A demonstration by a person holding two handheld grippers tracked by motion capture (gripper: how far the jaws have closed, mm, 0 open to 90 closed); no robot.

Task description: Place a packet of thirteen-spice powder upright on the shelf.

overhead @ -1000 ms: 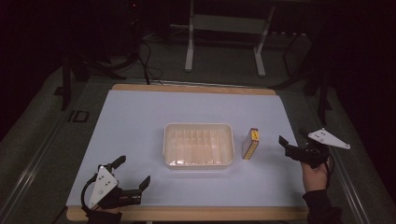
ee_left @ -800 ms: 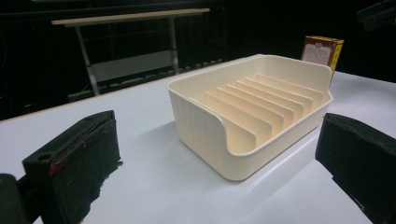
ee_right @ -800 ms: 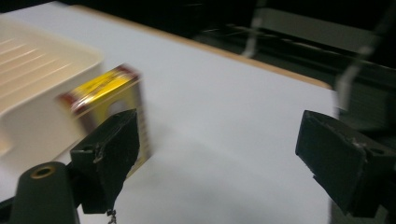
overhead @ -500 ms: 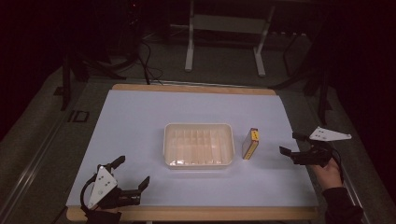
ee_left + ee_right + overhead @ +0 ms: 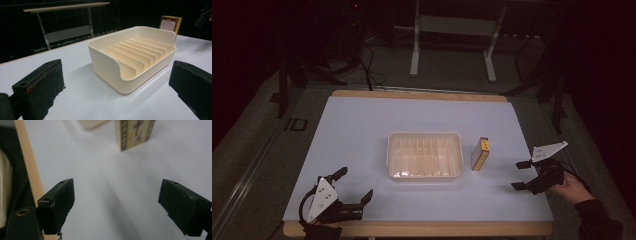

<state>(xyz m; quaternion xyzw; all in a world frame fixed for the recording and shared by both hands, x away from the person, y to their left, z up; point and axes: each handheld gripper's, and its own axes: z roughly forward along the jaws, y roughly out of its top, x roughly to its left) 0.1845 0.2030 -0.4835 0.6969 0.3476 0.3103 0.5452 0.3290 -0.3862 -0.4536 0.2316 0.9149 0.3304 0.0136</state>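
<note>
Right gripper (image 5: 526, 175): its 2 black jaws stand wide apart and hold nothing; in the right gripper view there is only bare white table between them. It sits near the right edge of the table and points toward the box.
Left gripper (image 5: 356, 189): also wide open and empty, at the near left corner of the table, with the tray ahead of it and well apart.
Table (image 5: 362, 125): white, flat top with a wooden edge; it looks smooth, so I think a light thing can slide on it when pushed.
Box, place (image 5: 480, 153): a small yellow and brown carton standing upright on a narrow end, straight ahead of the right gripper (image 5: 117, 205) and a short way beyond its jaws; it stands just beside the right wall of the tray, not touching as far as I can see.
Box, handling (image 5: 133, 132): probably light, thin cardboard, stiff enough but it may dent under strong pressure, and easy to tip because it is tall and narrow.
Box, where to hold: across the 2 broad faces, near the middle or lower, with a gentle close.
Tray (image 5: 424, 155): cream plastic tray with 7 or so low ribs inside, empty, rigid looking, farther than the box from the right gripper.
</note>
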